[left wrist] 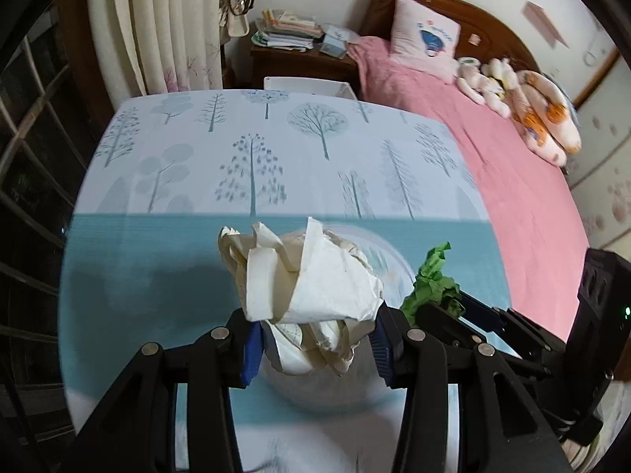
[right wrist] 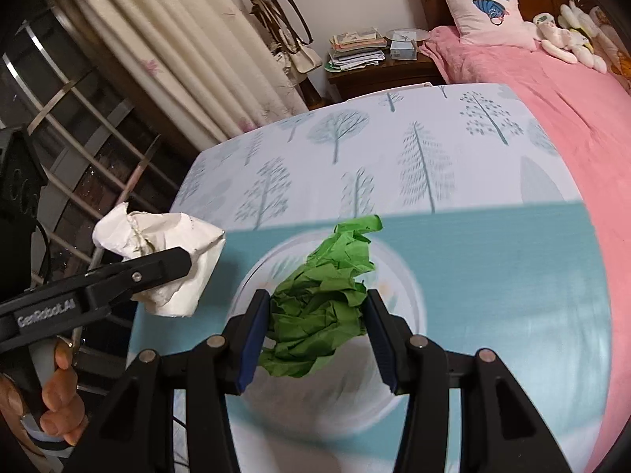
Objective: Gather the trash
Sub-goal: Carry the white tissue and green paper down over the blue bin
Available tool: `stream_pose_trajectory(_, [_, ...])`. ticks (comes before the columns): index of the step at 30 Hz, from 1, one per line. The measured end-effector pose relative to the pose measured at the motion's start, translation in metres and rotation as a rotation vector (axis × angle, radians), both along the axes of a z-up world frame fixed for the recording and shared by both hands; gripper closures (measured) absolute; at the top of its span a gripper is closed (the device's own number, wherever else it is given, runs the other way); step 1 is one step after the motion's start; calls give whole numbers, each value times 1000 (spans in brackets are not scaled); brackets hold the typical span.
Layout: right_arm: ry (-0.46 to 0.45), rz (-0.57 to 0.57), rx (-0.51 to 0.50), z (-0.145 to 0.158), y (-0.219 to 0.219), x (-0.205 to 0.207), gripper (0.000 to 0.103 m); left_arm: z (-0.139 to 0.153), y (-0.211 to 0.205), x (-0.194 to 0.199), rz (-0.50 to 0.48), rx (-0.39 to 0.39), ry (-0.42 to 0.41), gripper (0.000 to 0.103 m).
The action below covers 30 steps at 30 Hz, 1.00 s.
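- Bedroom setting: table [left wrist: 165, 260] covered by a cloth with pale tree print on the far half and a plain teal band on the near half.
- Far table edge bordered by a white box [left wrist: 307, 86] and a dark nightstand [left wrist: 303, 64] stacked with papers; cream curtain [left wrist: 169, 27] and barred window [left wrist: 35, 149] along the left edge.
- Right table edge just beside a bed with pink blanket [left wrist: 524, 205], pink pillow [left wrist: 426, 35] and soft toys [left wrist: 489, 79].
- Open cloth surface ahead of both tools, across the tree-print half.
- Clear round bowl [right wrist: 410, 295] on the teal band, below and between the two tools; rim blurred.
- Left gripper [left wrist: 315, 349] pointing forward over the bowl, blue pads pressed against both sides of a crumpled white paper wad [left wrist: 315, 280]; wad raised off the cloth.
- Left hand [right wrist: 59, 402] wrapped around the grey handle, visible in the right wrist view.
- Right gripper [right wrist: 317, 343] just beside the left one, over the bowl, blue pads clamped on a crumpled green paper wad [right wrist: 327, 295].
- White wad: creased, stiff folds, faint print and yellowish staining.
- Green wad: bright, tightly wrinkled, one end sticking out past the fingertips.
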State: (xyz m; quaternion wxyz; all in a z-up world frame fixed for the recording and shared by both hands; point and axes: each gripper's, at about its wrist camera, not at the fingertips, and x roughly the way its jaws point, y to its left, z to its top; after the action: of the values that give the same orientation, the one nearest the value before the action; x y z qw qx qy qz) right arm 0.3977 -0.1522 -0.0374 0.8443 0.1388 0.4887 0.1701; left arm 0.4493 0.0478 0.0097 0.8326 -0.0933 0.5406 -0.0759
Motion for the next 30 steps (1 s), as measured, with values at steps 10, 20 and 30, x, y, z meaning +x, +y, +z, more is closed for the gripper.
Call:
stream_pose_trajectory(10, [-44,-9,-22,43,34,-144,54,48,25,-160,-88,18,-63,59])
stream_pose_trajectory(20, [-14,-17,-50,39,62,-264,54,35,48,-288,-171,22,-52,59])
stream_pose_trajectory(30, [97,21,-98,4,72,-336,54,-10,33,-344,-223,26,55,59])
